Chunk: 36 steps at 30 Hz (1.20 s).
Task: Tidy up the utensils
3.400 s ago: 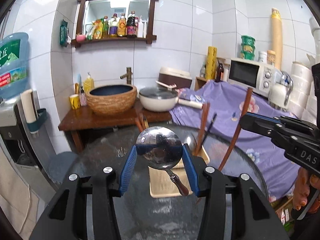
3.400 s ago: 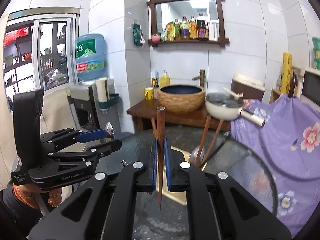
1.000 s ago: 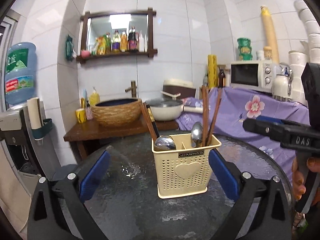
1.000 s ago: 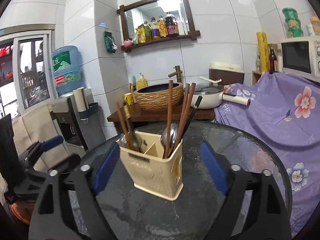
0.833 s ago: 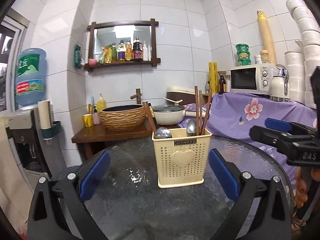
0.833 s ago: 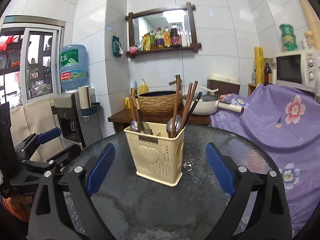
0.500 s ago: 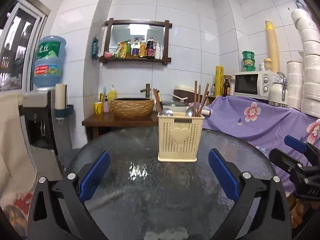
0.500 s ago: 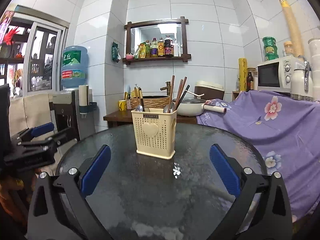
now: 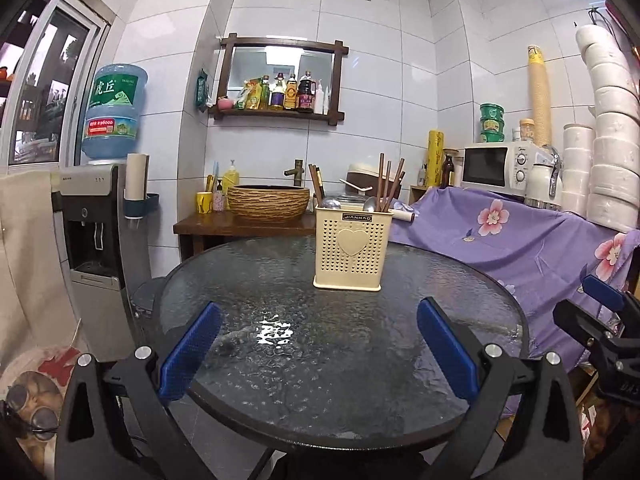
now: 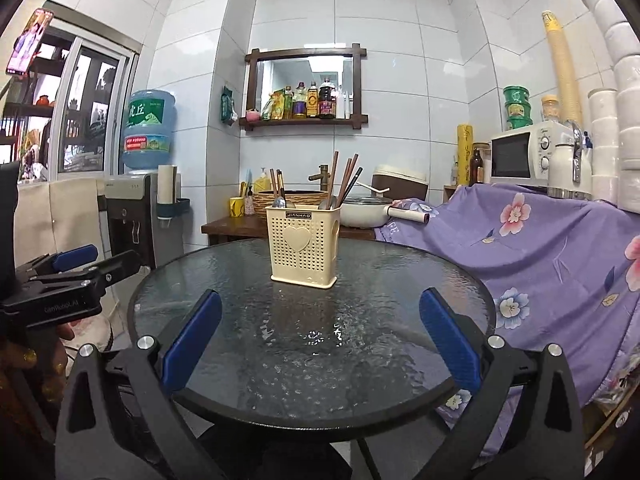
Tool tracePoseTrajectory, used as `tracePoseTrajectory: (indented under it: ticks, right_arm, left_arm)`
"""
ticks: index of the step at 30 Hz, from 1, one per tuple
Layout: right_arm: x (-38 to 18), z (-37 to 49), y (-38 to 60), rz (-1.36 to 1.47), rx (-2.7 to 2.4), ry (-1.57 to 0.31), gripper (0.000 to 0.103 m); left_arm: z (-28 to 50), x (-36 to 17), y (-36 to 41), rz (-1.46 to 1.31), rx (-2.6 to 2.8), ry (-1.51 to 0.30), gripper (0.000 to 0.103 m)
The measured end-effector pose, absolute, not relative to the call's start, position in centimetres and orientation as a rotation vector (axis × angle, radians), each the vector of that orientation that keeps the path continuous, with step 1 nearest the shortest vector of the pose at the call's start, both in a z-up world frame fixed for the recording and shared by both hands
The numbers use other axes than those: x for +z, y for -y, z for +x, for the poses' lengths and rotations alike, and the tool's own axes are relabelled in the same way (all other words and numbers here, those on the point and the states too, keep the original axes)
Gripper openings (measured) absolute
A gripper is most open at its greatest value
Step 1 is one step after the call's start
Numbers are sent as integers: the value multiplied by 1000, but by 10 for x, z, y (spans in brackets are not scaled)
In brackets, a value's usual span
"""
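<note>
Both grippers now sit farther back from the utensil caddy than a second ago; it looks smaller in each wrist view, and more of the round glass worktop (image 9: 280, 360) shows ahead of the jaws.

We note the left gripper (image 9: 318, 350) with jaws spread wide and nothing between the blue pads. The right gripper (image 10: 320, 340) reads the same: jaws at full spread, empty.

The cream perforated caddy (image 9: 351, 252) stands upright on the far half of the worktop, well apart from both grippers. It holds the wooden chopsticks (image 9: 387, 188) and the metal spoons (image 9: 370, 204), handles down, in separate compartments. The chopsticks' long axis runs near vertical, leaning slightly. We see no loose utensils on the glass.

Relation for any next move: the caddy lies straight ahead of both jaws and beyond them, a little right of centre for the left gripper and a little left of centre for the right. We cannot tell which hand is nearer.

Judgement: the sorting looks finished, with nothing left to pick up in view.
</note>
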State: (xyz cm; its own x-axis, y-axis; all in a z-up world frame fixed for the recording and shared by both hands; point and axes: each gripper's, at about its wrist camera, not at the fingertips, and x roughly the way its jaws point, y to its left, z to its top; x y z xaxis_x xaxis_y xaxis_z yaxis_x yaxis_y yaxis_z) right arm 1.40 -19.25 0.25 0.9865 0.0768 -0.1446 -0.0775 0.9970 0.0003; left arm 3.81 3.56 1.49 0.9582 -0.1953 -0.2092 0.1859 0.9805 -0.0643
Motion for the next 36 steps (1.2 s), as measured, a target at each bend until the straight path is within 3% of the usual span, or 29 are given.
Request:
tracePoseTrajectory:
  ticks: [36]
  right_arm:
    - [17, -6, 190, 1, 84, -121, 98]
  left_arm:
    - [10, 28, -32, -16, -163, -149, 97]
